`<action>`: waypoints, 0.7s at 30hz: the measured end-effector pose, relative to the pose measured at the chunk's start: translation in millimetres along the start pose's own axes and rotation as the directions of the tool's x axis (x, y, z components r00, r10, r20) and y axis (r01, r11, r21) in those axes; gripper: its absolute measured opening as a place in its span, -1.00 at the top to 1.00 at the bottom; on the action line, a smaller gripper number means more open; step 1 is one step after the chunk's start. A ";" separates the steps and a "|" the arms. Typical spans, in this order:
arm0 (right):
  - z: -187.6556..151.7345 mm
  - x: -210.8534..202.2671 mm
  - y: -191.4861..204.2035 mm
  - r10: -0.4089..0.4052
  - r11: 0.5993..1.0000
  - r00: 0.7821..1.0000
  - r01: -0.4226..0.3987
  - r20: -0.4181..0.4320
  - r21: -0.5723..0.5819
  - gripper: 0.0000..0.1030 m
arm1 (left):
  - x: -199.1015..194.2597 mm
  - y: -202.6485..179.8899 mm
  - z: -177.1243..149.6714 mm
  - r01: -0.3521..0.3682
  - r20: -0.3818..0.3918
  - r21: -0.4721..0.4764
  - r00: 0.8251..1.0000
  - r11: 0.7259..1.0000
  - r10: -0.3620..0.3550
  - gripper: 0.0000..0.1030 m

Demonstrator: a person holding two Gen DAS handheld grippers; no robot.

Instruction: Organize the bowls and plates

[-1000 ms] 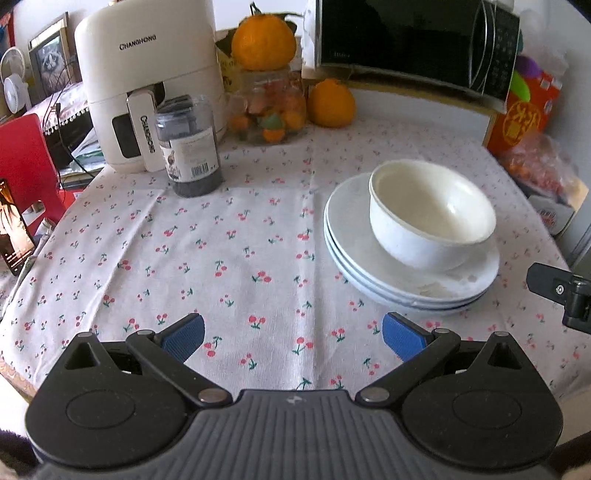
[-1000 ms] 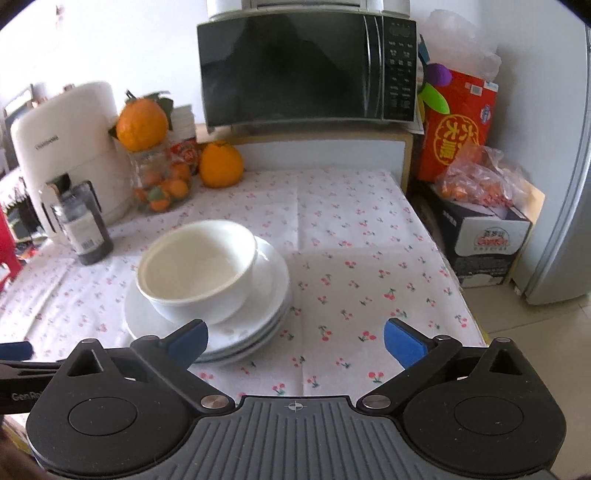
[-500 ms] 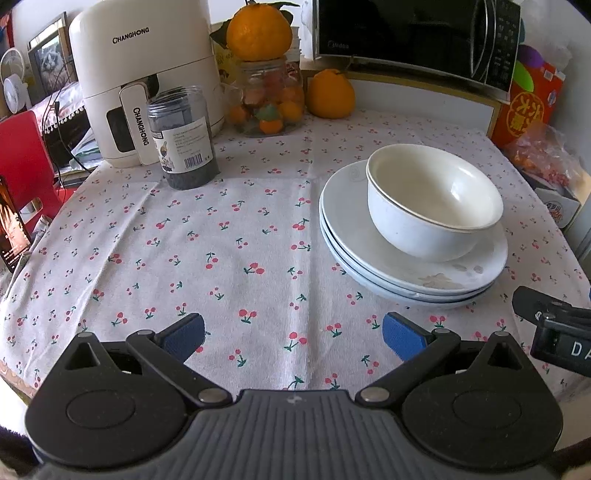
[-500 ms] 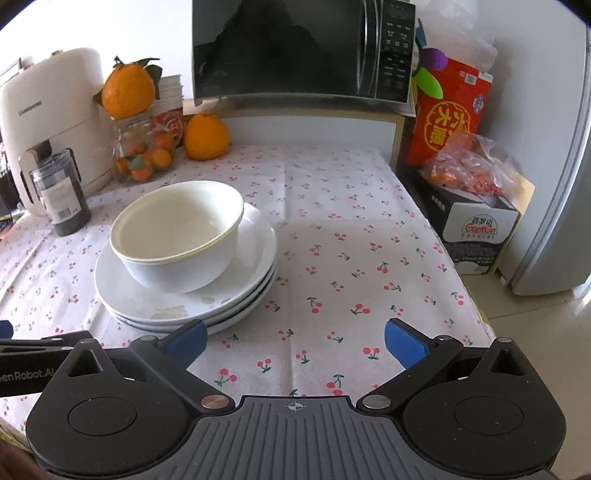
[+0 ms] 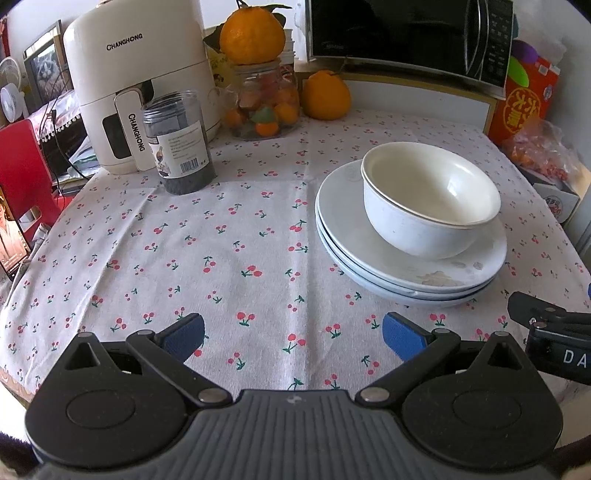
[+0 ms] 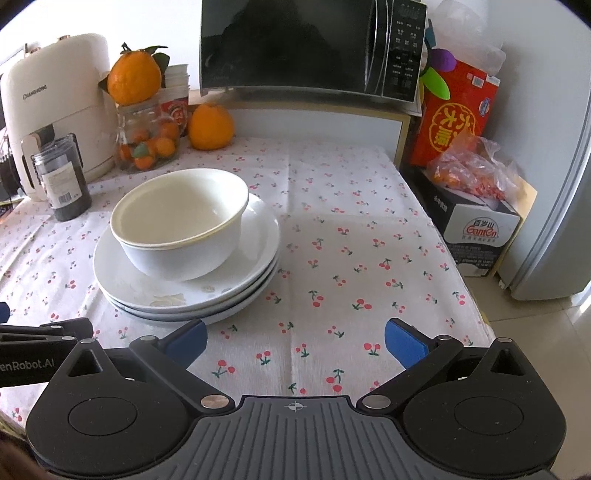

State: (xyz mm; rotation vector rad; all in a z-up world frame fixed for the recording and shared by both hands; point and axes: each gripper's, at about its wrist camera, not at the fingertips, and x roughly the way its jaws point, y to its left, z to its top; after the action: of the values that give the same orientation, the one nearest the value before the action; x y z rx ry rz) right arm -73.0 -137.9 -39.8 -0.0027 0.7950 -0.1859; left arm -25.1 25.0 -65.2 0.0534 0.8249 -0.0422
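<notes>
Above the cherry-print tablecloth (image 5: 258, 229), left gripper (image 5: 293, 334) and right gripper (image 6: 293, 338) level, both wide apart, near stacked plates (image 6: 258, 266) and bowl (image 6: 177, 218)

White wall (image 6: 110, 18), tiled floor (image 6: 535, 325) (pale), cherry-print tablecloth (image 6: 351, 240)

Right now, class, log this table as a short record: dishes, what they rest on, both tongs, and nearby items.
dishes: white bowl sitting on a stack of plates
bowls: two nested, judging by the doubled rim
top plate: smeared near its front edge
surface: cherry-print tablecloth
left tongs: open, empty, short of the plates
right tongs: open, empty, plates ahead to their left
nearby: dark jar, air fryer, microwave
</notes>
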 end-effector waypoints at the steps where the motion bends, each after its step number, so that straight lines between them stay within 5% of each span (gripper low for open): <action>1: 0.0 0.0 0.2 0.000 1.000 1.000 0.000 0.000 -0.001 -1.00 | 0.0 0.0 0.1 0.001 0.000 0.000 1.000 1.000 -0.001 -1.00; 21: -1.3 2.3 0.1 0.004 1.000 1.000 -0.004 -0.011 -0.006 -1.00 | -1.6 0.1 -0.1 -0.001 -0.004 -0.002 1.000 1.000 0.001 -1.00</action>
State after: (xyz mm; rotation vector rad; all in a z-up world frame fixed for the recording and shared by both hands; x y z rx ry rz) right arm -72.3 -138.1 -42.3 -0.0061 0.8068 -0.1795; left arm -26.3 25.2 -64.0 0.0515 0.8287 -0.0406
